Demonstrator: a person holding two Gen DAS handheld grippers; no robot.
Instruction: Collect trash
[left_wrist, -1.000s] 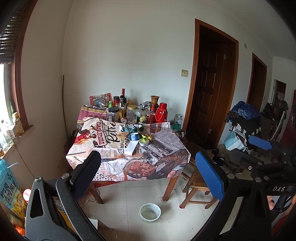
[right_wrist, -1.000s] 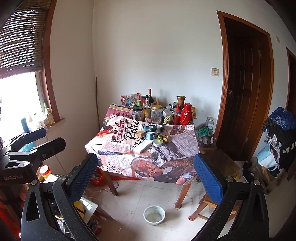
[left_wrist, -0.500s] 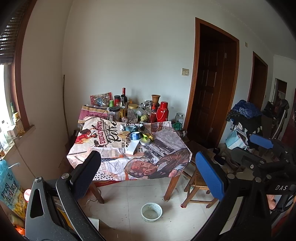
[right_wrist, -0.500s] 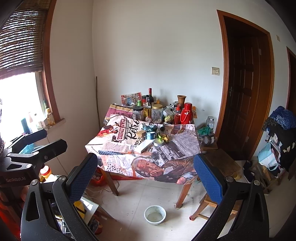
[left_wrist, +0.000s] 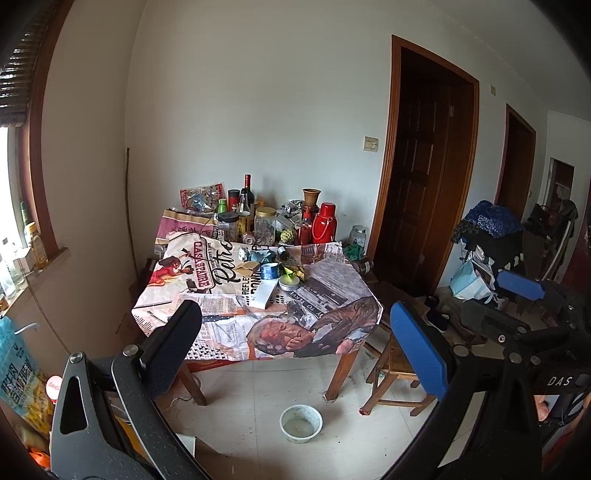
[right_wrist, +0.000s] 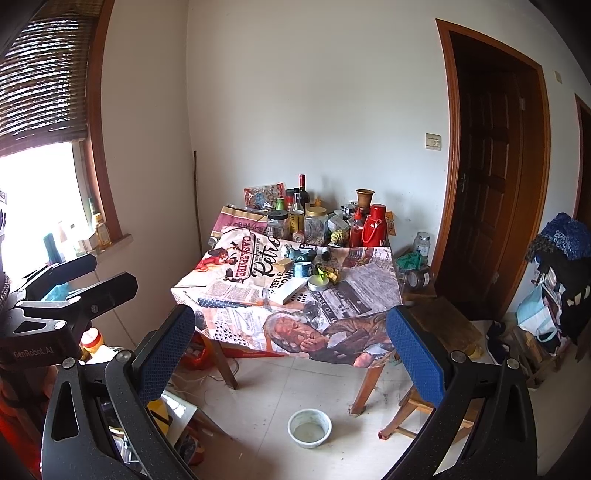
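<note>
**Both grippers wide, trash across the room**

While the table (left_wrist: 332, 295) under its printed cloth stands well apart from both tools, nothing is held: the left gripper (left_wrist: 295, 339) and the right gripper (right_wrist: 291, 343) both gape empty. The likely trash, a crumpled yellow-green wrapper (right_wrist: 327, 272), lies mid-table beside a blue tape roll (right_wrist: 303, 268) and a round tin (right_wrist: 318, 283). A careless reach could topple the jars and bottles (right_wrist: 303, 218) crowded behind it. The white bowl (right_wrist: 309, 428) on the floor could be kicked.

One table (left_wrist: 207, 317), one floor bowl (left_wrist: 301, 424), one red thermos (left_wrist: 327, 227), two dark doors (left_wrist: 421, 177), one wooden stool (left_wrist: 395, 365)
</note>
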